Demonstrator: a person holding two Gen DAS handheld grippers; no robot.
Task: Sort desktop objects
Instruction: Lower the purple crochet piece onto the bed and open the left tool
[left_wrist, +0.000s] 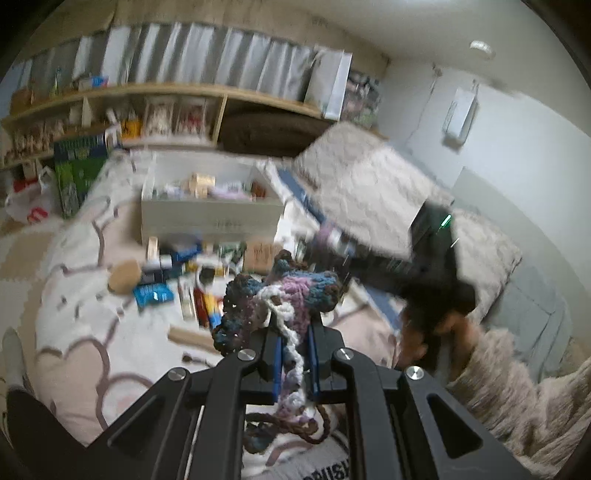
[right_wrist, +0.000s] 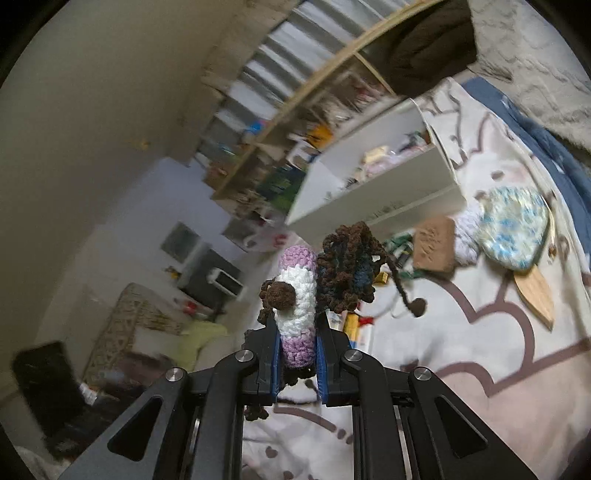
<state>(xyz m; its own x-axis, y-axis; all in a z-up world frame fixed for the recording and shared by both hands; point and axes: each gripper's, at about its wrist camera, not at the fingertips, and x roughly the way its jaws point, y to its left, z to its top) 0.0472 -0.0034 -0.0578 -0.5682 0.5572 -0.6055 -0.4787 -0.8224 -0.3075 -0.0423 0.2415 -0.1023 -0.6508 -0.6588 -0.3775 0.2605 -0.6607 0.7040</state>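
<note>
1. Left claw (left_wrist: 293, 325) first: I see its blue-padded jaws squeezed together on a crocheted piece (left_wrist: 273, 295) in blue, purple, brown and white yarn, which bunches up above the fingertips while a white and lilac strand runs down between the pads.
2. Right claw (right_wrist: 297, 325) is nearly closed too, clamped on a crocheted roll (right_wrist: 298, 302) banded lilac, white and lilac, with a brown knob on its front.
3. Beside that roll, touching its right side, I see a brown and blue crocheted clump (right_wrist: 347, 269) with a brown cord (right_wrist: 402, 288) dangling from it; whether it is one piece with the roll I cannot tell.
4. Both pieces are held up in the air over a bed cover (left_wrist: 92, 325) printed with pale cloud shapes, not resting on it.
5. On the cover behind the left claw lies a scatter of small things: a blue packet (left_wrist: 153, 293), a tan round item (left_wrist: 125, 275), a brown cardboard piece (left_wrist: 260, 254); most are too blurred to name.
6. Further back stands an open white box (left_wrist: 210, 218) with small objects inside.
7. From the right wrist view I also see a blue-and-white speckled crocheted round (right_wrist: 513, 227) lying on a wooden board (right_wrist: 537, 299), right of the box.
8. From the left wrist view, a hand (left_wrist: 436, 328) in a fuzzy sleeve (left_wrist: 517, 387) grips the other rig.
</note>
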